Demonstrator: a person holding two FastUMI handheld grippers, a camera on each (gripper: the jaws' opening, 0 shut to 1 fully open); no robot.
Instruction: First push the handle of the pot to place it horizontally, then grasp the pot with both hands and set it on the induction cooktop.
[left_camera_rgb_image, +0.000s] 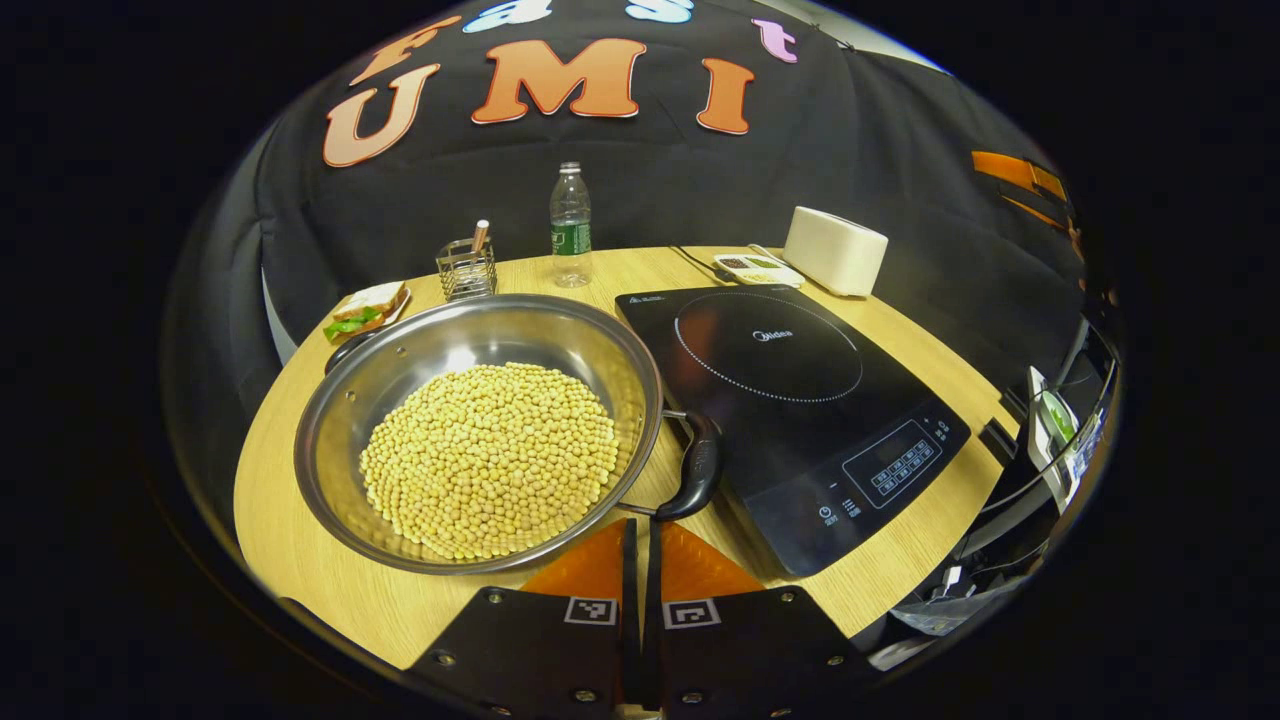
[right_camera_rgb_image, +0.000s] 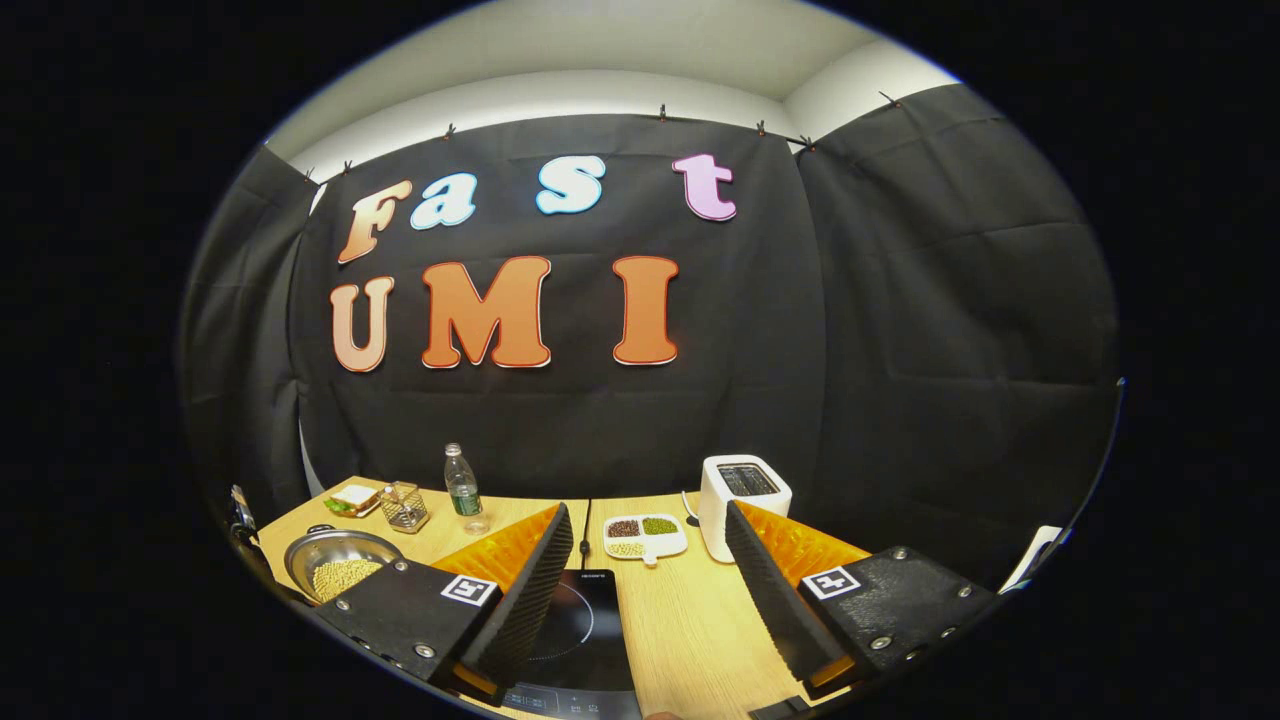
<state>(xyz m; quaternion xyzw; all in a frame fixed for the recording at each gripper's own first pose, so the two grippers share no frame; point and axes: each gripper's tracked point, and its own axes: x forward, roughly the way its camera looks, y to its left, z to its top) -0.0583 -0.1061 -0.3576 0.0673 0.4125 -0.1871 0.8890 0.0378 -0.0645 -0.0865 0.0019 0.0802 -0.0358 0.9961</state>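
1 pot (left_camera_rgb_image: 478, 430) (beans inside) | 1 induction cooktop (left_camera_rgb_image: 800, 400) | left gripper (left_camera_rgb_image: 640, 545) fingers together, empty | right gripper (right_camera_rgb_image: 645, 570) fingers spread wide

The wooden bench (left_camera_rgb_image: 300, 540) carries a pot (left_camera_rgb_image: 478, 430) of beans, induction cooktop (left_camera_rgb_image: 800, 400), bottle (left_camera_rgb_image: 570, 225), toaster (left_camera_rgb_image: 835, 250), sandwich plate (left_camera_rgb_image: 365, 310), wire holder (left_camera_rgb_image: 467, 268) and divided dish (left_camera_rgb_image: 757, 268) near its far edge.

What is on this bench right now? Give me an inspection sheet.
Surface: wooden table.
Job's things: pot of yellow beans, black handle toward the induction cooktop; pot beside it.
Clutter: bottle, wire holder, sandwich plate, toaster, divided dish.
Grippers: left gripper shut, empty; right gripper open, empty.
Cables: one behind the cooktop.
Surroundings: black cloth wall.
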